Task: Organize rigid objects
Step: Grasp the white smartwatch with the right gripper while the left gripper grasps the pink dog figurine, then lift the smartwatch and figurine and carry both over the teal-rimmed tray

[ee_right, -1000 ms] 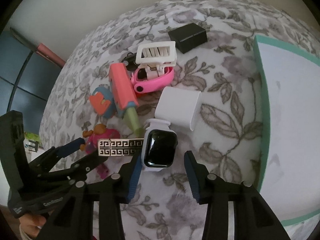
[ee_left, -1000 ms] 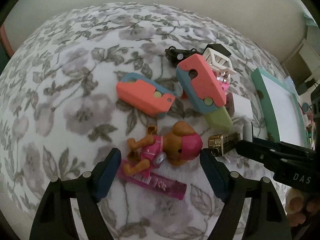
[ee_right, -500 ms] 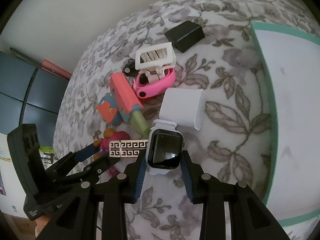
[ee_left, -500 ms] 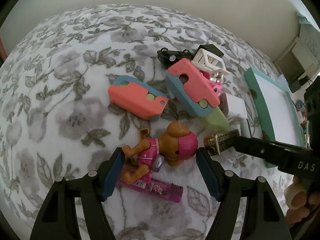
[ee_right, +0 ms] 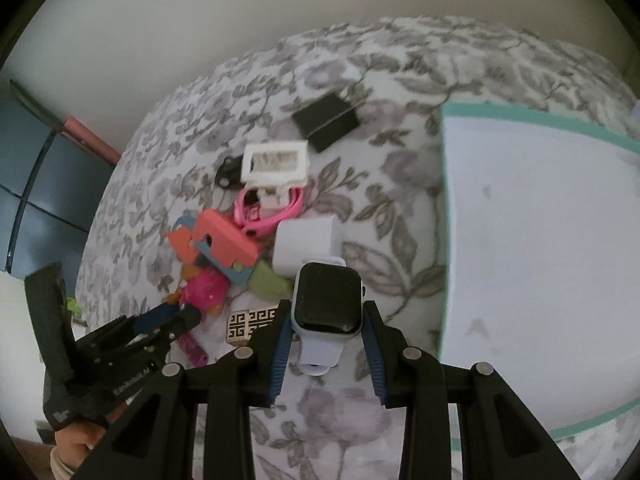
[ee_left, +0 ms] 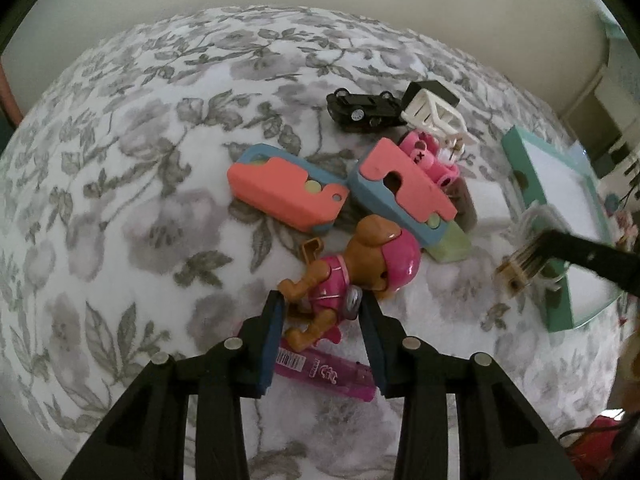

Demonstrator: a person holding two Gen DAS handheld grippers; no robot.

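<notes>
A toy dog (ee_left: pixel 352 272) in a pink suit lies on the flowered bedcover. My left gripper (ee_left: pixel 322 300) has its jaws closing on the dog's body, and both pads touch it. Under the dog lies a pink lighter (ee_left: pixel 324 372). A white smartwatch (ee_right: pixel 328 300) with a dark screen sits between the fingers of my right gripper (ee_right: pixel 326 312), which is shut on its case. The watch's strap end hangs down between the fingers. In the right wrist view the left gripper (ee_right: pixel 160 320) shows at lower left, by the dog's pink head (ee_right: pixel 208 290).
Behind the dog lie two coral-and-blue toy pieces (ee_left: pixel 284 192), a black toy car (ee_left: pixel 362 106), a white claw clip (ee_left: pixel 434 114) and a pink band (ee_left: pixel 428 156). A white box (ee_right: pixel 306 240), a gold patterned lighter (ee_right: pixel 250 322) and a black box (ee_right: pixel 326 120) lie near a teal-rimmed tray (ee_right: pixel 540 120) on the right.
The left jaws have narrowed from wide open down onto the dog. The right jaws closed on the watch and carried it up, away from the gold lighter.
</notes>
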